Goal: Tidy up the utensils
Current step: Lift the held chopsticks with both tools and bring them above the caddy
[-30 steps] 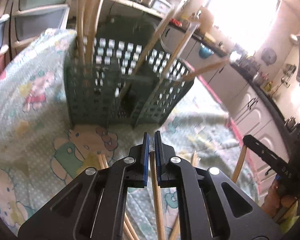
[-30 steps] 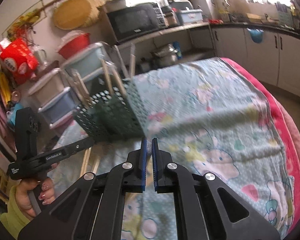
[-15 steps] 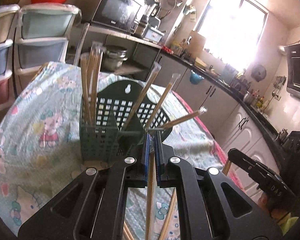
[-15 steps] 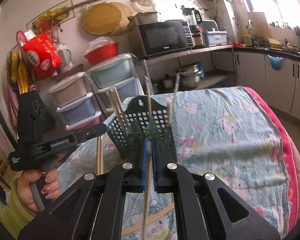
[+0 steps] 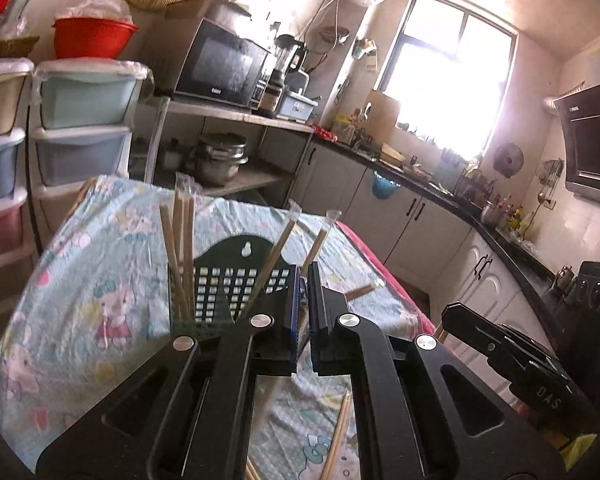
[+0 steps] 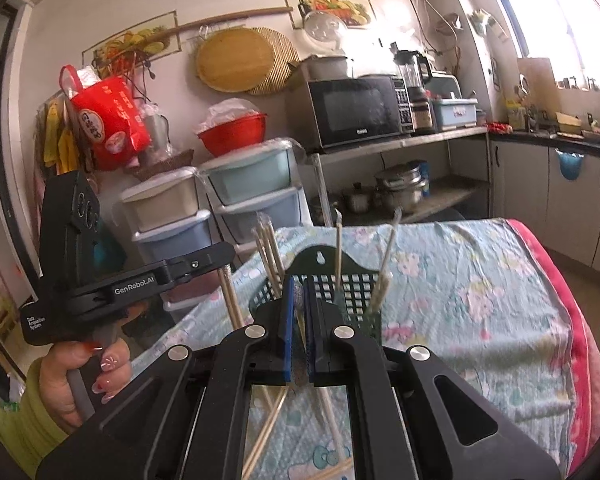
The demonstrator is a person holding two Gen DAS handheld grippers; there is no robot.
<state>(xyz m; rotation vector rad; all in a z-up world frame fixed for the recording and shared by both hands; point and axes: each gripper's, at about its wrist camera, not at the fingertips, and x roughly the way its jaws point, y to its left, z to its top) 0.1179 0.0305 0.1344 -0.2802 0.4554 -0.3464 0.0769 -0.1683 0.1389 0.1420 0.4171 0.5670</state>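
— Two grippers, each pinching something?

— Looks so. The left gripper [image 5: 303, 312] has its jaws nearly together on a wrapped chopstick [image 5: 301, 322] running straight along the fingers; in the other camera its stick [image 6: 231, 298] hangs below that tool. The right gripper [image 6: 298, 320] likewise clamps a thin chopstick [image 6: 300, 322].

— Where's the target?

— Dead ahead at twelve o'clock in both views: the dark green slotted holder [image 5: 224, 280], just beyond the fingertips. Neither hand seems clearly nearer.

— Its contents?

— Pale bamboo sticks in clear sleeves: an upright bunch [image 5: 180, 248] at eleven o'clock, others leaning toward one. Loose ones [image 5: 338, 436] lie on the cartoon-print cloth [image 5: 80, 300] at six.
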